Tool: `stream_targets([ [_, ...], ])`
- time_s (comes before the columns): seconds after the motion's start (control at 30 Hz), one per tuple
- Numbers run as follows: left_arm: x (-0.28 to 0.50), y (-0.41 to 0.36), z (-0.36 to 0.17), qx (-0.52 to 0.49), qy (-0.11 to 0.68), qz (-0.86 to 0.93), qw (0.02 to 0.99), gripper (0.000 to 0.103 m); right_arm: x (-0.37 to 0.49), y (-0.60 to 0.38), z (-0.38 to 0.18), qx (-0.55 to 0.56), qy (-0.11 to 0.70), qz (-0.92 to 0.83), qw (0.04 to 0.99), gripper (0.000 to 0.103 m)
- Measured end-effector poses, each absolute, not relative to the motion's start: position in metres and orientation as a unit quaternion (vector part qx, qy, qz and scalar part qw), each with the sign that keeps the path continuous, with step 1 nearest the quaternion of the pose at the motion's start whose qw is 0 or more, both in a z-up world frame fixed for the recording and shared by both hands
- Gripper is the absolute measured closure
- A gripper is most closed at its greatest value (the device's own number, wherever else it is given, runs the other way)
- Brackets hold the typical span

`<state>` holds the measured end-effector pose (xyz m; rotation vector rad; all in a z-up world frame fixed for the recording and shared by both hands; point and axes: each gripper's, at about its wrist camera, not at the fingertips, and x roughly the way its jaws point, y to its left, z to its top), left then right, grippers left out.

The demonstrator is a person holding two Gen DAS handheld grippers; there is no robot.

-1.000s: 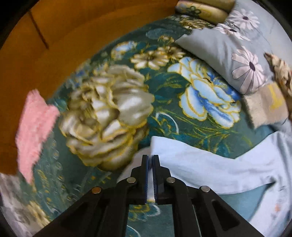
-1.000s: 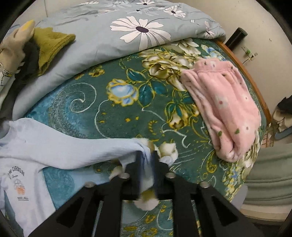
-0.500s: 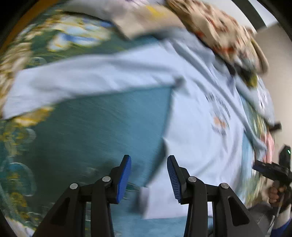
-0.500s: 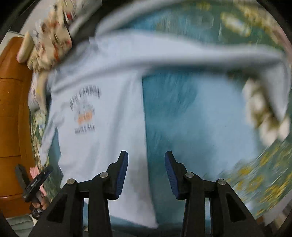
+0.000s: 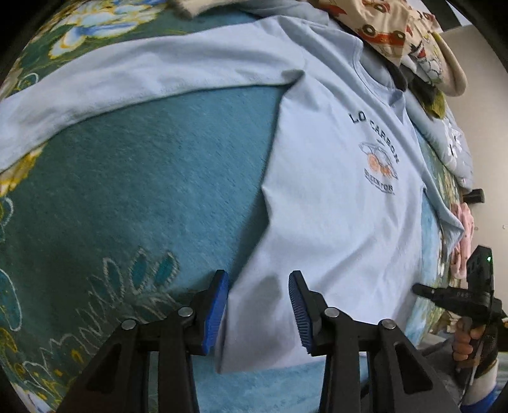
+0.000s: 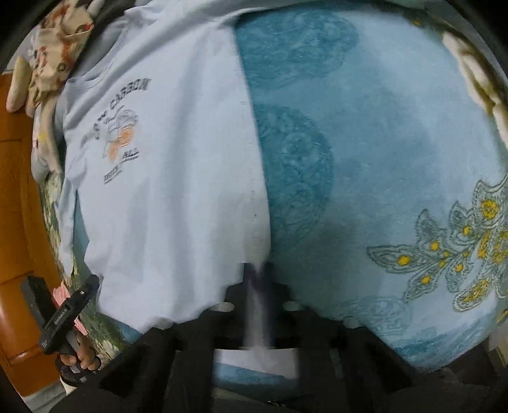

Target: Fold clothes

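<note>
A light blue long-sleeved shirt (image 5: 333, 197) with a dark chest print lies flat on the teal floral bedspread (image 5: 143, 190). One sleeve (image 5: 133, 76) stretches out to the left. My left gripper (image 5: 257, 313) is open, its blue pads straddling the shirt's bottom hem corner. In the right wrist view the same shirt (image 6: 165, 178) lies to the left. My right gripper (image 6: 258, 276) is blurred, with its jaws close together on the shirt's hem edge.
A patterned pillow and piled clothes (image 5: 390, 28) lie beyond the collar. A pink garment (image 5: 463, 228) sits at the bed's far side. The wooden bed frame (image 6: 16, 222) runs along the left in the right wrist view. The other hand-held gripper (image 5: 470, 295) shows at the right.
Both grippers let go of the sleeve ends and swung down to the shirt's bottom hem. The left stays open; the right has closed on the hem edge.
</note>
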<state>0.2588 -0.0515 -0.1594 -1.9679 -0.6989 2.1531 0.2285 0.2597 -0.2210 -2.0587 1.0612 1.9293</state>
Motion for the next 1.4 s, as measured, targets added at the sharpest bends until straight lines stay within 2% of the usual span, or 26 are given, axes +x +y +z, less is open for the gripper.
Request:
stream_targets([
  [0.03,0.260,-0.048,-0.156,-0.653,-0.228,0.718,0.074,0.100,0.227,0.258,-0.212,-0.670,0.347,0.653,0.064,0.101],
  [0.13,0.266,-0.039,-0.142,-0.645,-0.226,0.724,0.091,0.100,0.223,0.260,-0.180,-0.636,0.327,0.695,0.068,0.101],
  [0.27,0.279,-0.036,-0.101,-0.617,-0.268,0.727,0.136,0.100,0.232,0.286,-0.133,-0.575,0.344,0.739,0.069,0.101],
  [0.37,0.267,-0.043,-0.098,-0.600,-0.270,0.741,0.133,0.100,0.231,0.303,-0.115,-0.552,0.353,0.751,0.082,0.101],
  [0.83,0.139,-0.059,-0.119,-0.570,-0.283,0.767,0.080,0.100,0.156,0.337,-0.128,-0.564,0.359,0.735,0.112,0.101],
  [0.97,0.108,-0.068,-0.143,-0.582,-0.319,0.746,0.060,0.095,0.131,0.342,-0.147,-0.577,0.353,0.725,0.128,0.100],
  [1.03,0.107,-0.079,-0.151,-0.587,-0.341,0.733,0.040,0.097,0.123,0.344,-0.159,-0.587,0.345,0.720,0.133,0.100],
  [1.07,0.109,-0.084,-0.153,-0.587,-0.354,0.727,0.042,0.092,0.122,0.347,-0.161,-0.586,0.345,0.721,0.132,0.094],
  [1.1,0.116,-0.088,-0.152,-0.585,-0.363,0.723,0.052,0.077,0.124,0.350,-0.162,-0.582,0.349,0.723,0.131,0.080],
  [1.13,0.124,-0.092,-0.151,-0.583,-0.371,0.720,0.062,0.068,0.128,0.355,-0.162,-0.573,0.355,0.727,0.131,0.070],
  [1.17,0.132,-0.096,-0.150,-0.580,-0.379,0.717,0.073,0.055,0.133,0.361,-0.162,-0.565,0.361,0.730,0.130,0.059],
  [1.27,0.156,-0.094,-0.154,-0.592,-0.352,0.721,0.078,0.051,0.155,0.375,-0.170,-0.545,0.389,0.732,0.122,0.059],
  [1.4,0.180,-0.088,-0.164,-0.609,-0.338,0.712,0.091,0.051,0.176,0.373,-0.208,-0.583,0.409,0.691,0.124,0.059],
])
